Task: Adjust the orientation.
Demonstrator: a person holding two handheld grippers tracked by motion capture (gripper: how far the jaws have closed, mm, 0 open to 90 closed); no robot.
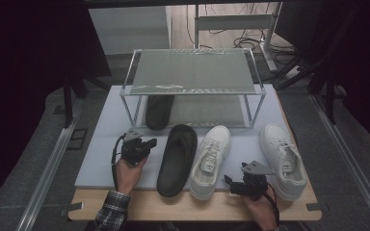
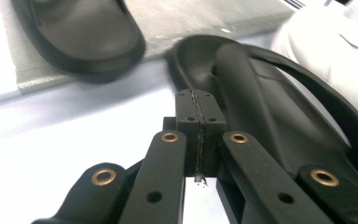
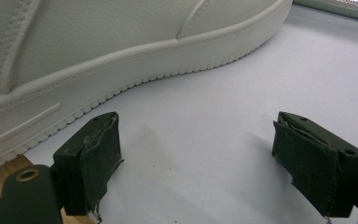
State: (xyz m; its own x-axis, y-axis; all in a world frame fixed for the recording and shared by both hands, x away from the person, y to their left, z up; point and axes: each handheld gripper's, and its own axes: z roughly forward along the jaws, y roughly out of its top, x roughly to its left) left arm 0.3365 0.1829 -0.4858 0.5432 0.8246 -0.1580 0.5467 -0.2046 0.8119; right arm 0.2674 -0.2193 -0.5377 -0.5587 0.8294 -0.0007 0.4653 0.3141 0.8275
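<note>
Your left gripper [image 1: 144, 147] is closed on nothing, pads pressed flat together, just left of the black slide [image 1: 177, 159] on the mat [image 1: 101, 144]. Its mate [image 1: 157, 111] already sits on the rack's [image 1: 192, 86] lower shelf, so this slide likely follows. Your right gripper [image 1: 233, 185] stands wide and empty beside the sneaker [image 1: 211, 161], probably ready to take it.

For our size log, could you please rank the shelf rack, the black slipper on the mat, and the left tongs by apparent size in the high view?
1. Shelf rack, largest.
2. Black slipper.
3. Left tongs, smallest.
</note>
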